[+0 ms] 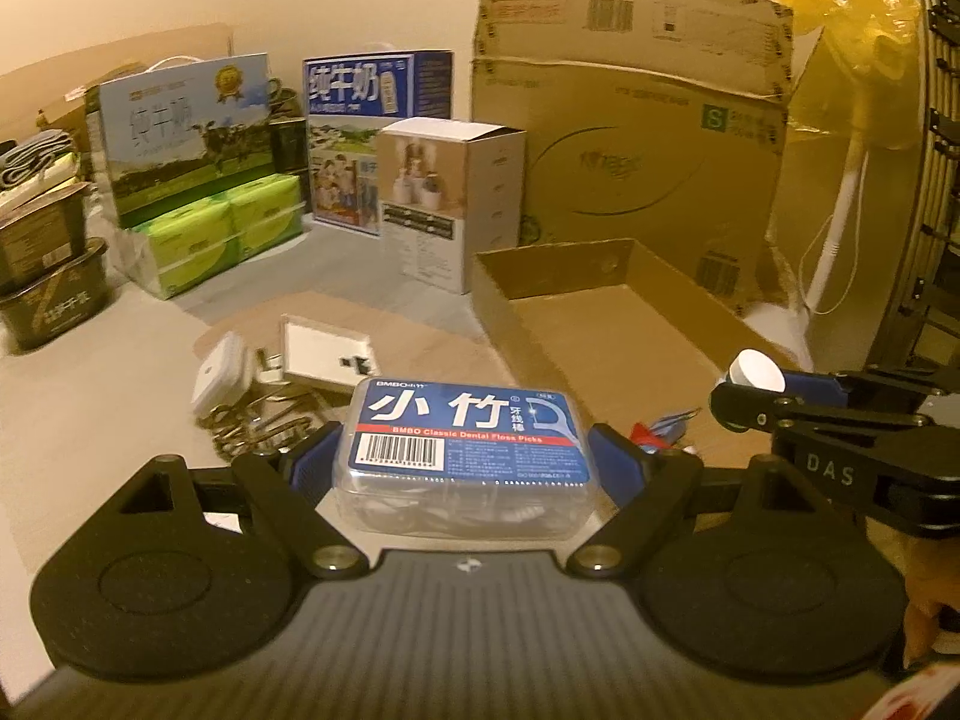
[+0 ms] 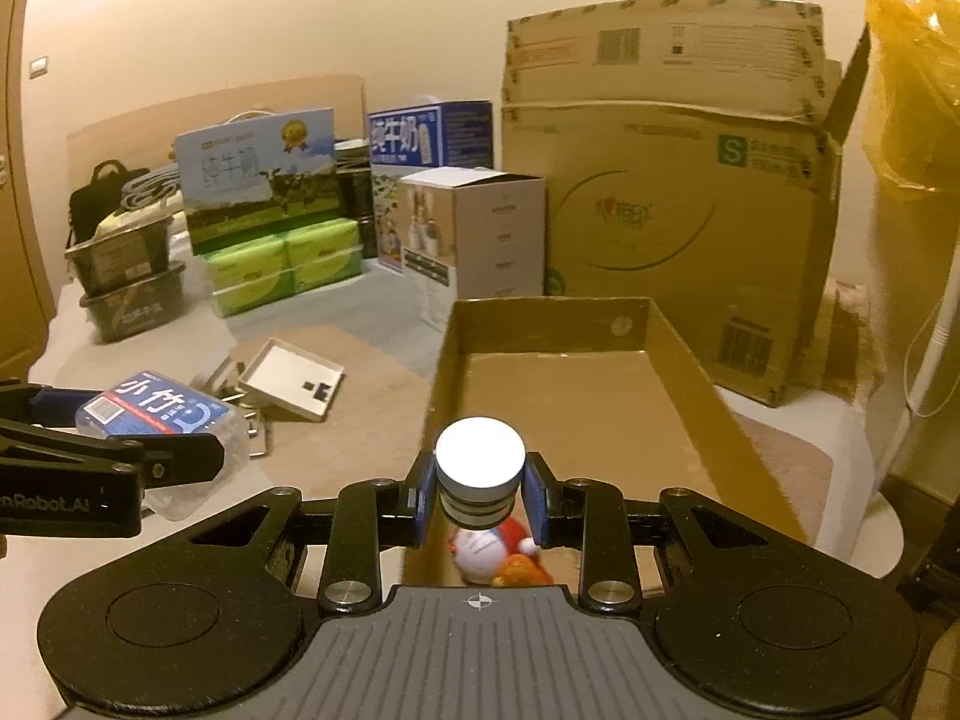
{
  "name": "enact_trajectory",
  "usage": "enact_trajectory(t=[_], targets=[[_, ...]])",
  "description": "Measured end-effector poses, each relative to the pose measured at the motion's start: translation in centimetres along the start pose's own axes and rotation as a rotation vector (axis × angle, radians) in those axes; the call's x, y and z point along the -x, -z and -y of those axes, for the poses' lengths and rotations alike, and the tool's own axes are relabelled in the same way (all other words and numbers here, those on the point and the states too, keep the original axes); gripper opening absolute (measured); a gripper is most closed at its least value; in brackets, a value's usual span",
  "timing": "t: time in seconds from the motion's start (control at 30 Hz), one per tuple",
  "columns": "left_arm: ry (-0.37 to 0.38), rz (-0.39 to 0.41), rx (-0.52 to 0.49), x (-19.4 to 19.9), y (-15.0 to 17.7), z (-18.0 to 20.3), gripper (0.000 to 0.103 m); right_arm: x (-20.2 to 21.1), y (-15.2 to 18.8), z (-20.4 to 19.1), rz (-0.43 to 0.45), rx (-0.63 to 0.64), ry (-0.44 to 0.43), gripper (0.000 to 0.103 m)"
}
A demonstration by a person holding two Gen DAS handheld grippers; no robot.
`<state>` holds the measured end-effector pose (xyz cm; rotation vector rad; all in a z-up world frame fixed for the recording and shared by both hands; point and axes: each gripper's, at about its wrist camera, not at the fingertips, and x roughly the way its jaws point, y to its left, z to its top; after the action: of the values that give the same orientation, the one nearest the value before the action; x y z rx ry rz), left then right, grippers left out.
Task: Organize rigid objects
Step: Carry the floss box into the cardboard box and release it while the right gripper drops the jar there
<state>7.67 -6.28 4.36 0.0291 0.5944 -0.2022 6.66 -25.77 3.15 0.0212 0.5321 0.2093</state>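
Note:
My left gripper (image 1: 465,462) is shut on a clear plastic box of dental floss picks (image 1: 465,456) with a blue label, held off the table; the same floss box (image 2: 156,414) shows at the left of the right wrist view. My right gripper (image 2: 480,495) is shut on a small round jar with a white lid (image 2: 479,468), over the near end of an open shallow cardboard box (image 2: 678,372). That jar (image 1: 757,371) and the cardboard box (image 1: 498,294) also appear at the right of the left wrist view. A small toy figure (image 2: 486,552) lies in the box below the jar.
On the table left of the box lie a white tray lid (image 1: 327,354), a white charger (image 1: 219,375) and metal clips (image 1: 264,423). Behind stand milk cartons (image 1: 186,138), green tissue packs (image 1: 222,234), a white carton (image 1: 450,198) and a tall cardboard box (image 1: 630,138). Dark tubs (image 1: 48,276) sit at far left.

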Motion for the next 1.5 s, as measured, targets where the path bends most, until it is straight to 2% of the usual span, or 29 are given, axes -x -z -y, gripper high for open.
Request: enact_trajectory(t=[0.33,0.63,0.87,1.4,1.5], targets=[[0.092,0.005,-0.024,-2.5,-2.2,3.9,0.085,-0.2,-0.9,5.1,0.007,-0.047,0.077,0.031],[0.142,-0.019,-0.043,-6.1,-3.4,6.7,0.085,-2.3,-1.9,9.1,-0.012,-0.059,0.085,0.031],[0.16,-0.036,-0.053,-8.9,-4.0,8.2,0.085,-4.3,-2.1,11.2,-0.04,-0.074,0.076,0.031],[0.188,-0.058,-0.02,-14.0,-4.8,9.2,0.085,-8.4,-1.6,13.0,-0.08,-0.099,0.074,0.031],[0.162,-0.038,-0.011,-14.1,-4.7,8.8,0.091,-8.6,-1.6,13.2,-0.084,-0.108,0.071,0.031]])
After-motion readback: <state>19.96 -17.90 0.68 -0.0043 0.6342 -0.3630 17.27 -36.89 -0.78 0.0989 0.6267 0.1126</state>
